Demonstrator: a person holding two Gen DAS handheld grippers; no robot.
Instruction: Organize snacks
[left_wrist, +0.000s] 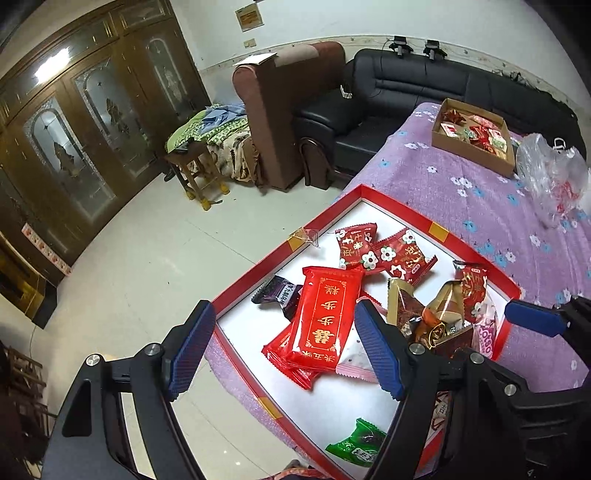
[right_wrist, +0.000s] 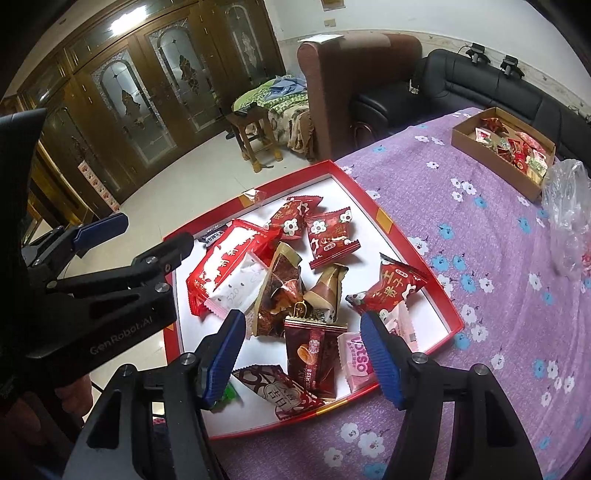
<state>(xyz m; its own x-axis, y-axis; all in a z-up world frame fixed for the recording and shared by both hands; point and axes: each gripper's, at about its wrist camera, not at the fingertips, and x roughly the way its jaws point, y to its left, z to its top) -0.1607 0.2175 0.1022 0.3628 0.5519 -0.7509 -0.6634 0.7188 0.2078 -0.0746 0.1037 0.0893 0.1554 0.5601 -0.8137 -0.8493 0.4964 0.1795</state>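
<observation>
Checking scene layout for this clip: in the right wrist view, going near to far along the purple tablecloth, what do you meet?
Red tray holding the snack packets → clear plastic bag → brown cardboard box of sweets → black sofa beyond the table.

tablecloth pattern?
Purple tablecloth with white and blue flowers; clearest in the right wrist view.

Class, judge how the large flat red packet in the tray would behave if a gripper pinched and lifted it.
The large red packet looks glossy, so probably slippery. It is thin and flat, likely light and floppy. It overlaps other packets, so lifting may disturb them.
</observation>
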